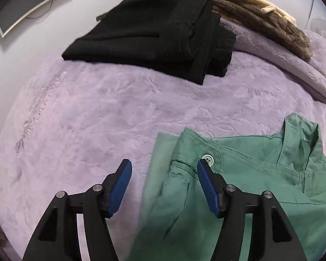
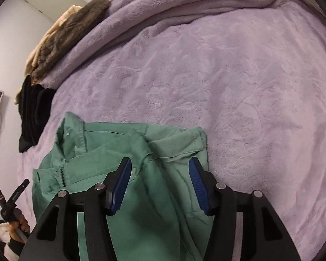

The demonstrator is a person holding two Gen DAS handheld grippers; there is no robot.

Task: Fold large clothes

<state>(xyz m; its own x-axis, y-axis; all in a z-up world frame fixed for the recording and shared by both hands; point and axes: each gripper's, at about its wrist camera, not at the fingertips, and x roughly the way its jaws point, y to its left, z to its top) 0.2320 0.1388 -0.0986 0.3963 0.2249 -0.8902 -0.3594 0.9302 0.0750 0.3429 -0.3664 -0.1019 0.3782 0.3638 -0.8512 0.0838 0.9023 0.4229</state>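
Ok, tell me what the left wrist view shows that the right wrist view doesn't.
Only the left wrist view shows the white button on the green jacket and the left gripper, open. Only the right wrist view shows the jacket's zipper and the right gripper, open. Both show the green jacket, the folded black garment, the brown fur coat and the lilac blanket.

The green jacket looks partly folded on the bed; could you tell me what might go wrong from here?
1. Both tools are open over the green jacket, so neither holds it; loose layers could slip apart at the next lift.
2. The left tool sits near the button, which might snag a pad.
3. The plush blanket may drag the fabric and wrinkle the fold.
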